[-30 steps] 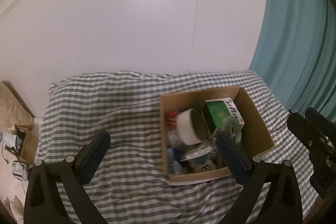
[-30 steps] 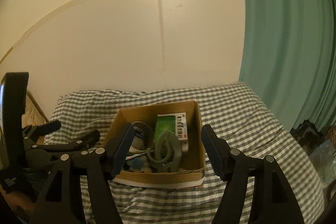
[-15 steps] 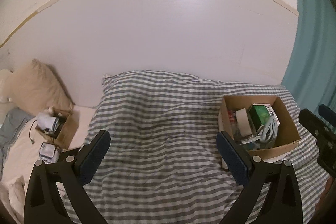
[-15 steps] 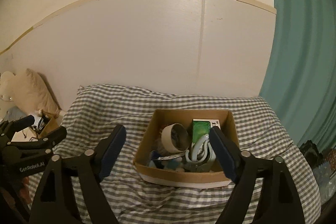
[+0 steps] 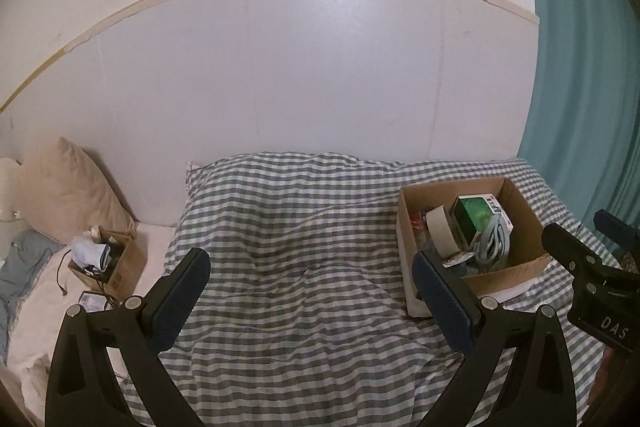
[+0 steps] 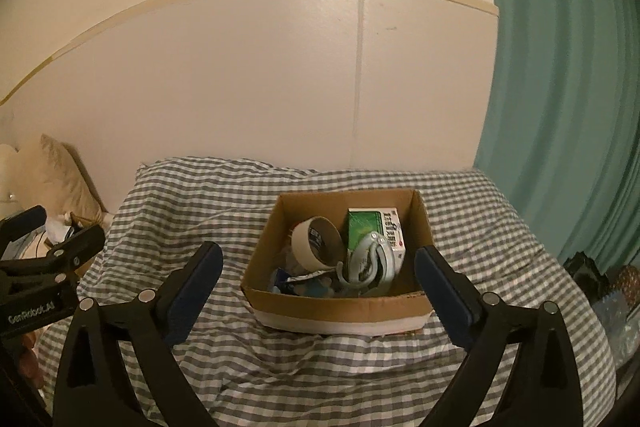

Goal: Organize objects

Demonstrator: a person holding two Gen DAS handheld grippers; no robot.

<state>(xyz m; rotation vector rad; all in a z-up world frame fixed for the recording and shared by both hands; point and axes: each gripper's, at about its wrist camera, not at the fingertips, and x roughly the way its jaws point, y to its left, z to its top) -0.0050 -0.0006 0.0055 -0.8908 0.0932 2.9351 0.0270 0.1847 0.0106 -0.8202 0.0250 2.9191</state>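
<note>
An open cardboard box (image 5: 510, 273) (image 6: 340, 307) sits on the grey-checked blanket (image 5: 300, 227), toward its right side. Inside it stand a roll of beige tape (image 5: 440, 233) (image 6: 308, 243), a green and white carton (image 5: 474, 217) (image 6: 364, 227), a pale grey plastic hook (image 5: 494, 243) (image 6: 372, 259) and some small packets. My left gripper (image 5: 308, 259) hovers open over bare blanket, left of the box. My right gripper (image 6: 320, 251) faces the box from the near side; its jaws are opening, with nothing between the pads.
A smaller cardboard box (image 5: 120, 259) of cables and cloth sits at the left on a white sheet, beside a beige pillow (image 5: 68, 187). A teal curtain (image 5: 580, 67) hangs along the right. A white panel wall stands behind the bed.
The left gripper has swung left, away from over the box, which now lies at its right. The right gripper's jaws have spread wider and its view has shifted slightly left.
</note>
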